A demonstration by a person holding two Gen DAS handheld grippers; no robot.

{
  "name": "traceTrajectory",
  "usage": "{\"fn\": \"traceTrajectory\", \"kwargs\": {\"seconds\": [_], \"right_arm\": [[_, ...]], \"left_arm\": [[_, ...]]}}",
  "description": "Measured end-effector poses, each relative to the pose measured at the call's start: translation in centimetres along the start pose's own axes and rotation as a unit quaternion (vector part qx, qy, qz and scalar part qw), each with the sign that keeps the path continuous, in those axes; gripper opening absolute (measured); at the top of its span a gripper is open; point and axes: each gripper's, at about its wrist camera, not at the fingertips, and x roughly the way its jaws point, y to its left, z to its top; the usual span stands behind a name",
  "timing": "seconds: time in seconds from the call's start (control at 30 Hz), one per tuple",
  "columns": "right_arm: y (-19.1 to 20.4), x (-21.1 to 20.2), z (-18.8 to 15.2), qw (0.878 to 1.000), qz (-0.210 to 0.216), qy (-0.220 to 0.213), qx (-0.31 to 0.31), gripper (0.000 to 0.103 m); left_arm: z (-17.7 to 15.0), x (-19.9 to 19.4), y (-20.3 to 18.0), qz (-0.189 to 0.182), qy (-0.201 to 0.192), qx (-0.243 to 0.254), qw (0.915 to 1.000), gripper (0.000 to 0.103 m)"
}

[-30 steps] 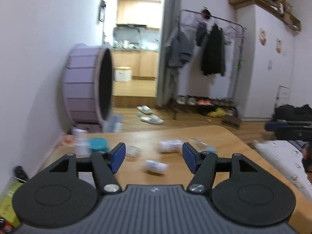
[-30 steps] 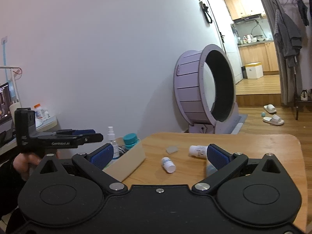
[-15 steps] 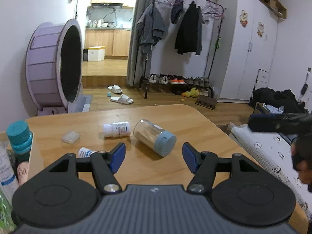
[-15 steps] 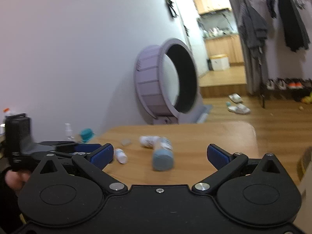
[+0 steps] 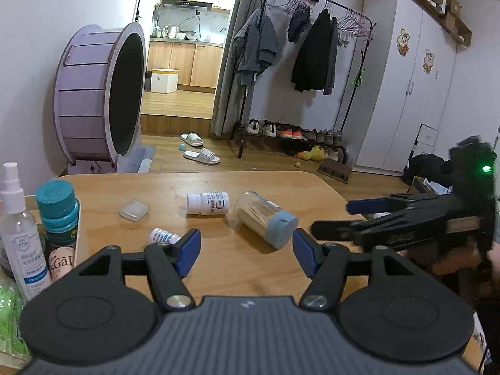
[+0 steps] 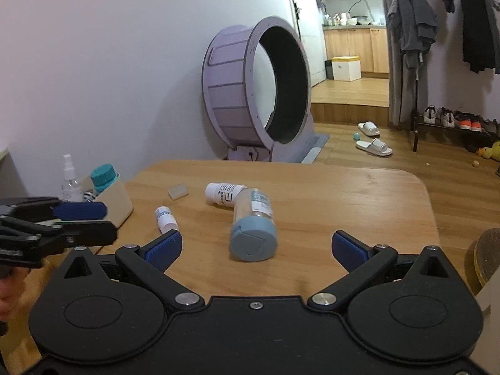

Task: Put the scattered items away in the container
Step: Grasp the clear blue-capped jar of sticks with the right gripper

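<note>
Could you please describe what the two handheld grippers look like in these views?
Both the left gripper and the right gripper are matte black plastic, with two round discs on top, angled link arms joined by silver screws, and blue ribbed pads on the fingertips. The left's body is ribbed grey. A green light glows on the right one's rear block.

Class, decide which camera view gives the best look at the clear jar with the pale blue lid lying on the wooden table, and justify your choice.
The right wrist view: the clear jar with the pale blue lid lies central and near, lid end facing the camera, label visible. The left wrist view shows it side-on and smaller, just beyond the fingertips.
</note>
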Motion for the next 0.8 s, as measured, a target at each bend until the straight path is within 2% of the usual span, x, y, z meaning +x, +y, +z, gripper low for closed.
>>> {"fn": "traceTrajectory", "kwargs": {"seconds": [0.2,0.4,0.47,0.57,0.7,0.8], "right_arm": [[1.0,3.1,-0.2,0.999,-0.017,0.030,-0.030,0.103],[1.7,5.3,-0.4,0.998,-0.028,0.033,-0.050,0.103],[2.0,5.9,-0.7,0.997,-0.028,0.039,-0.060,0.100],[2.0,6.8,-1.0,0.996,-0.033,0.047,-0.066,0.087],[1.2,7.1,-1.1,0.998,-0.021,0.046,-0.035,0.048],[1.0,6.4,-1.2,0.999,-0.016,0.039,-0.021,0.048]], "left_arm": [[-0.1,-0.3,0.2,-0.004,-0.005,0.003,1.0000,0.064],[0.1,-0.7,0.8,-0.011,-0.010,-0.008,0.9999,0.064],[0.2,-0.9,1.1,-0.012,-0.013,-0.011,0.9998,0.064],[0.3,-1.2,1.4,-0.010,-0.017,-0.014,0.9997,0.065],[0.3,-1.5,1.8,-0.010,-0.021,-0.021,0.9995,0.065],[0.4,-1.7,1.9,-0.010,-0.024,-0.024,0.9994,0.065]]}}
